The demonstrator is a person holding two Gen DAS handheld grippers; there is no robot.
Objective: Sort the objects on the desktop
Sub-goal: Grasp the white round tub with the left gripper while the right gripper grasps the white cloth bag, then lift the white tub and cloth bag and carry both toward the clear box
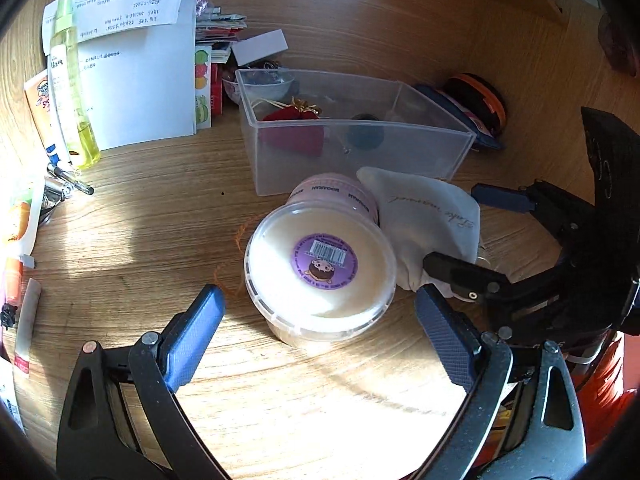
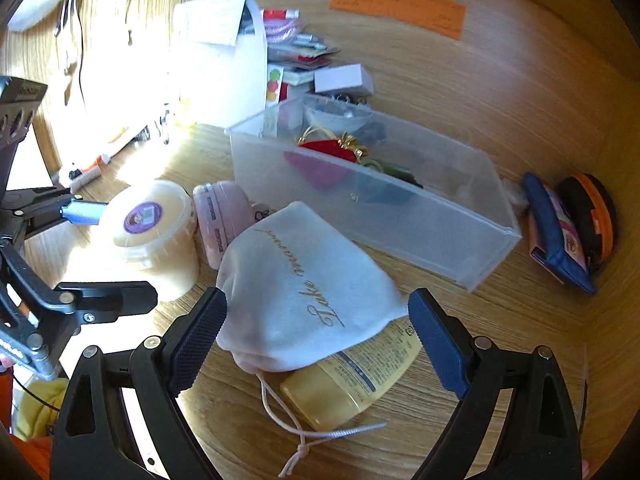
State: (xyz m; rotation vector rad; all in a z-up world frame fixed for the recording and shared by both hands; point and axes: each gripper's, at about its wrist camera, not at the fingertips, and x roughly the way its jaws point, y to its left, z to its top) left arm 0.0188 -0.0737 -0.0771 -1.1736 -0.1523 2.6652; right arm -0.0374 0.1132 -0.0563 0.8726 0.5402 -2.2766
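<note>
A round tub with a clear lid and purple sticker (image 1: 320,276) stands on the wooden desk between the fingers of my left gripper (image 1: 320,308), which is open and not touching it. Behind the tub lies a pink jar (image 1: 340,196). A white drawstring pouch (image 2: 304,292) with gold script rests on a yellow tube (image 2: 352,380); my right gripper (image 2: 318,312) is open around the pouch, its left pad close to the cloth. The right gripper also shows in the left wrist view (image 1: 464,232), and the left gripper's blue fingertip (image 2: 84,212) shows by the tub (image 2: 148,224).
A clear plastic bin (image 1: 352,136) holding a red pouch and small items stands behind the tub. White paper bag (image 1: 136,80), a yellow bottle (image 1: 72,92) and pens crowd the left. A blue wallet (image 2: 560,236) and an orange-black disc (image 2: 592,220) lean at the right wall.
</note>
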